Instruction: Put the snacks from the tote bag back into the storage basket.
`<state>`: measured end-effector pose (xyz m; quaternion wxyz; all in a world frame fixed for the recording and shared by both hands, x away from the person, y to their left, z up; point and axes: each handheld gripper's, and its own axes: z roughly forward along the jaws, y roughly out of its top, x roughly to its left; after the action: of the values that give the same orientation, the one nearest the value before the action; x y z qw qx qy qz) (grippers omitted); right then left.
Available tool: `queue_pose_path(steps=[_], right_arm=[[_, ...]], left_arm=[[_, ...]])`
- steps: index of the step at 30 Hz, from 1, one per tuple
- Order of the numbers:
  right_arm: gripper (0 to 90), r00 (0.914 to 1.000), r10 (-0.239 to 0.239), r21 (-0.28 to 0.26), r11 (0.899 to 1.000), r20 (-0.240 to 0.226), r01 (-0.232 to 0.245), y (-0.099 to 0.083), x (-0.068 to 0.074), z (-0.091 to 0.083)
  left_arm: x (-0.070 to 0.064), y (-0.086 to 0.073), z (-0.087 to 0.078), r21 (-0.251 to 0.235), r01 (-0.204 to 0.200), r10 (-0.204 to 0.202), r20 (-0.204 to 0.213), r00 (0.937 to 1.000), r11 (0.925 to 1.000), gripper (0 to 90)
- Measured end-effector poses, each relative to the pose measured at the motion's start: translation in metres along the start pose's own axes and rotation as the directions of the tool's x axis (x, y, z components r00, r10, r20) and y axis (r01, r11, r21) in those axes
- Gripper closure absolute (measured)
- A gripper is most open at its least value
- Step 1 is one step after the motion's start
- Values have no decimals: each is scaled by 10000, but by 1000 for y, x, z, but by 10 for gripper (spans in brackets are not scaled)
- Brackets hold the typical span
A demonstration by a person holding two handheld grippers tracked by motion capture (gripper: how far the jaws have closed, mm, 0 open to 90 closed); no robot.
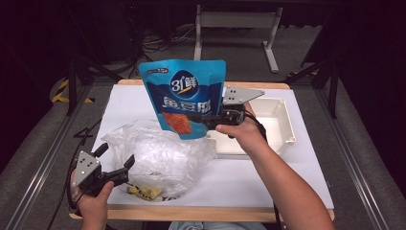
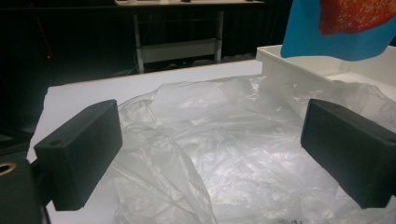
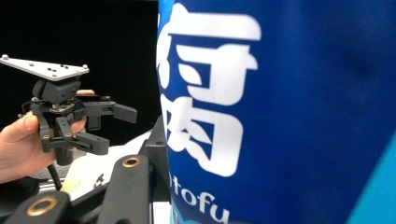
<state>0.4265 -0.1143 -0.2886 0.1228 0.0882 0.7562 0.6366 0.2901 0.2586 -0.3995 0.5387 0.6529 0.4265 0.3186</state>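
Holding the blue snack pouch (image 1: pixel 184 96) upright above the middle of the bench (image 1: pixel 297 167), our right gripper (image 1: pixel 201 119) has its jaws closed on the pouch's lower right edge; in the right gripper view the printed face of the pouch fills most of the frame, so the pinch itself is hidden there. The pouch hangs clear of the surface, between the crumpled clear plastic bag (image 1: pixel 158 155) at the bench's near-left part and the white tray (image 1: pixel 280 122) towards its far-right corner. Our left gripper (image 1: pixel 117 165) rests at the near-left corner with its jaws spread wide and empty, just beside the bag's edge. Something yellow (image 1: pixel 143 192) lies under the bag at the near edge. We judge the step in hand to be the transfer of the pouch to the tray. The next move calls for carrying it rightwards over the tray's rim, lowering it, then releasing.
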Motion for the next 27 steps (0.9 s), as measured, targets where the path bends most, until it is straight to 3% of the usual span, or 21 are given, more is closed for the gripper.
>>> queue_pose_path(steps=[13, 21, 27], right_arm=[[539, 9972, 79, 72, 9999, 745, -84, 2, -28, -33], [540, 9942, -121, 163, 9998, 1071, 104, 2, -44, -50], [538, 9905, 57, 205, 9998, 1373, -86, -3, -57, -65]], left_arm=[[-1, -1, 1, -32, 6, -6, 21, 10000, 10000, 61], [-1, -1, 1, -38, 33, -33, -3, 10000, 10000, 61], [-1, -1, 2, 9, 28, -28, -8, 10000, 10000, 61]])
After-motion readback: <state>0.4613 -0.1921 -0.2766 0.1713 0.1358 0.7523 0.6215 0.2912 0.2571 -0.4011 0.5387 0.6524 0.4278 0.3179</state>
